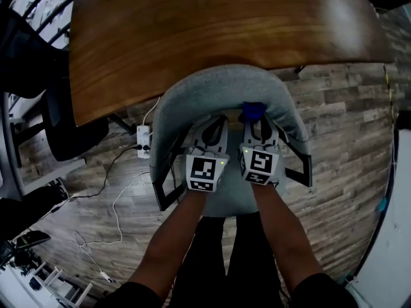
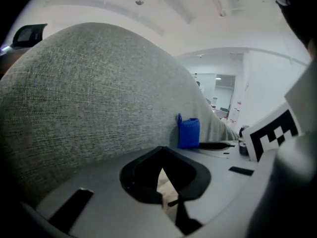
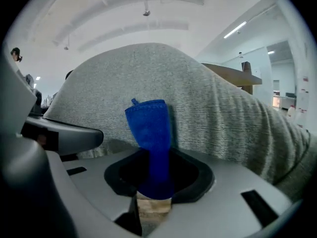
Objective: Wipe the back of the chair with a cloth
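Right gripper: clamped on the blue cloth, whose free end stuck up out of the jaws.
Cloth: lay against the inner side of the grey chair back, right of its middle.
Left gripper: jaws together with nothing between them, just beside the right one and near the chair back.
Table: wooden, beyond the chair.

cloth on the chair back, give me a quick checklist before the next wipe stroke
1. Cloth clamped between the fingers of the right gripper: ok.
2. Cloth against the chair back: ok, it seems to touch the fabric.
3. Left gripper clear of the cloth: ok, shut, empty, beside the right one.
4. Fabric left to wipe: cannot tell, no dirt or wiped patch shows.
5. Table beyond the chair back: ok, apart from both grippers.
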